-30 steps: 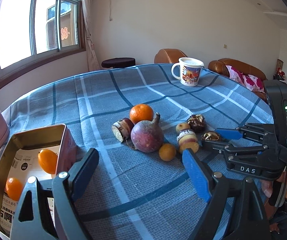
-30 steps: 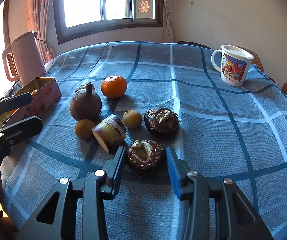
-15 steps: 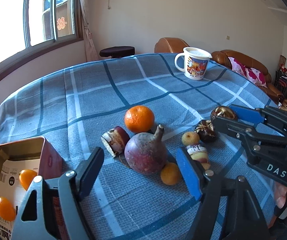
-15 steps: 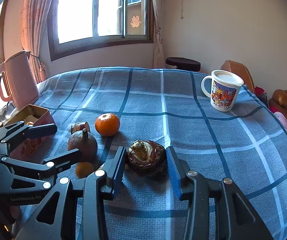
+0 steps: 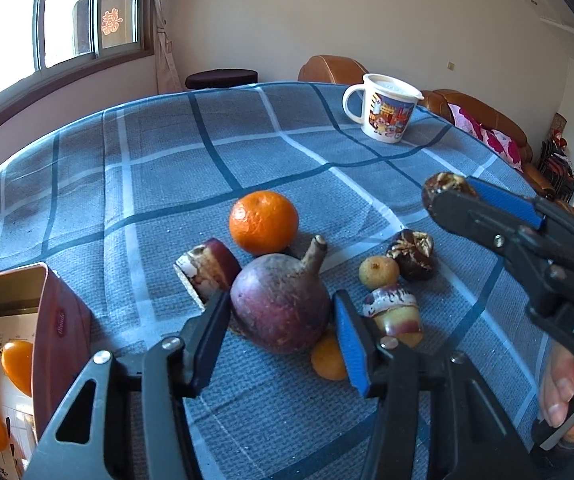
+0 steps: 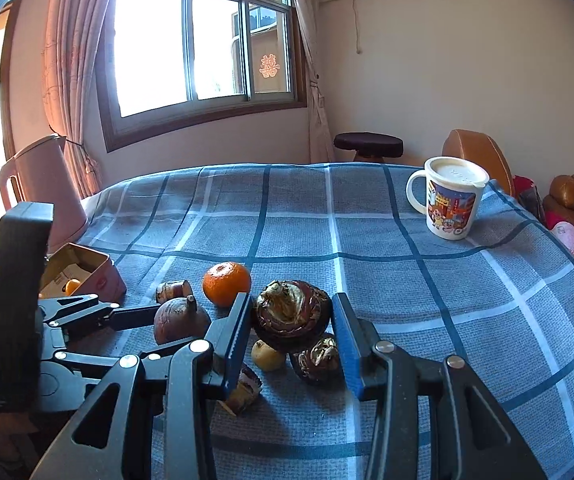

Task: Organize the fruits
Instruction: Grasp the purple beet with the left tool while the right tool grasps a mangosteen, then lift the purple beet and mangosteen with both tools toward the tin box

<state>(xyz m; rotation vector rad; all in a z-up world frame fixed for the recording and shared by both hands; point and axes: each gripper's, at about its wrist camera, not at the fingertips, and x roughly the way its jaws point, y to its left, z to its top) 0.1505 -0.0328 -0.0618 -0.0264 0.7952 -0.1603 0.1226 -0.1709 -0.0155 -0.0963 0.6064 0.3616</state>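
Observation:
My left gripper (image 5: 281, 340) is open, its fingers on either side of a large purple round fruit with a stem (image 5: 283, 300) on the blue checked tablecloth. An orange (image 5: 264, 222), cut purple pieces (image 5: 207, 266) (image 5: 395, 314), two small yellow fruits (image 5: 378, 271) (image 5: 327, 358) and a dark brown fruit (image 5: 411, 254) lie around it. My right gripper (image 6: 291, 330) is shut on another dark brown fruit (image 6: 291, 314) and holds it above the table; it also shows in the left wrist view (image 5: 447, 186).
An open pink tin (image 5: 55, 332) with two small oranges (image 5: 17, 362) stands at the left. A printed mug (image 5: 385, 106) stands at the far side. A pink kettle (image 6: 43, 188) stands by the window. Sofas sit behind the table.
My right gripper has lifted the dark brown fruit up off the table. My left gripper has moved forward and narrowed around the purple fruit.

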